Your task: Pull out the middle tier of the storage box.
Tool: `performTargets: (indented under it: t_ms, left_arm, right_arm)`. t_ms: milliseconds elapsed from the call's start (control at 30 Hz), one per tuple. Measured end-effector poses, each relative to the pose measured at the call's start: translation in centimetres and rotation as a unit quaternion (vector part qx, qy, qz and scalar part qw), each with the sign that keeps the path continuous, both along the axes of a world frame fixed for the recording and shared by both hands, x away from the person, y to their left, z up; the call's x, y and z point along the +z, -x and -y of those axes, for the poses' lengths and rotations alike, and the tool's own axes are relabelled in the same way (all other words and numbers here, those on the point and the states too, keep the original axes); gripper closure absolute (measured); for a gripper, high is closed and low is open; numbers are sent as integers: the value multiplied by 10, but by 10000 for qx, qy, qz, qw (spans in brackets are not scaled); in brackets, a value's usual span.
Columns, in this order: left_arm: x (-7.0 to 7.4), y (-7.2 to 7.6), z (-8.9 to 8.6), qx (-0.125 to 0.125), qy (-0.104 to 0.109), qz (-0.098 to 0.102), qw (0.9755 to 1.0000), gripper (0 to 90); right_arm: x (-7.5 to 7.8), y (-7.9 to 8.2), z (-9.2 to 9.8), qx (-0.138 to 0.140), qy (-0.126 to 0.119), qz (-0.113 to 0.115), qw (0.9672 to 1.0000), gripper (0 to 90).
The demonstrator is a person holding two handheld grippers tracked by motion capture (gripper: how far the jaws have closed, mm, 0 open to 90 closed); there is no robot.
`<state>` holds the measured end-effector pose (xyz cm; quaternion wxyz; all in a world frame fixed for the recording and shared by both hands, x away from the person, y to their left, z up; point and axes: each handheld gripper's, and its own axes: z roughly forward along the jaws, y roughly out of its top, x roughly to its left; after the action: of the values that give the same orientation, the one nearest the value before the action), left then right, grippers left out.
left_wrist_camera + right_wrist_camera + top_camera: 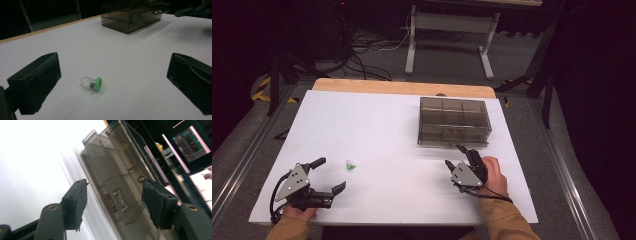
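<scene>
A small clear ring with a green top [350, 165] lies on the white table [372, 120], at the front left. My left gripper [331, 174] rests just short of it with its jaws wide open; in the left gripper view the ring [92, 83] lies on the table between and a little beyond the two pads, touching neither. A smoky transparent drawer box [454, 121] stands at the back right. My right gripper [454, 156] hovers, tilted, just in front of it. Its jaws are open around nothing, and the drawer handle [119, 200] shows beyond them.
The drawer box [132, 17] has several compartments on top and small metal knobs on its front. Beyond the table's wooden far edge are a white desk frame [447, 45] and loose cables [362, 60] on the floor. A lit screen [190, 143] glows in the dark.
</scene>
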<state>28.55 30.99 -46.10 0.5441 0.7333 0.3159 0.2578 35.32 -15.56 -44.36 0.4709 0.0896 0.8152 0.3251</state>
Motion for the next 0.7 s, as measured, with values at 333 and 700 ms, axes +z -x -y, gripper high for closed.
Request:
performTargets:
  t_ms: [333, 700]
  left_arm:
    - [0, 0, 0, -2, 0, 2, 10000, 2]
    - [0, 0, 0, -5, -19, -2, 10000, 2]
  right_arm:
    - [16, -6, 15, 278, -1241, -1131, 9854, 312]
    - [22, -12, 24, 595, -1825, -1937, 9621, 245]
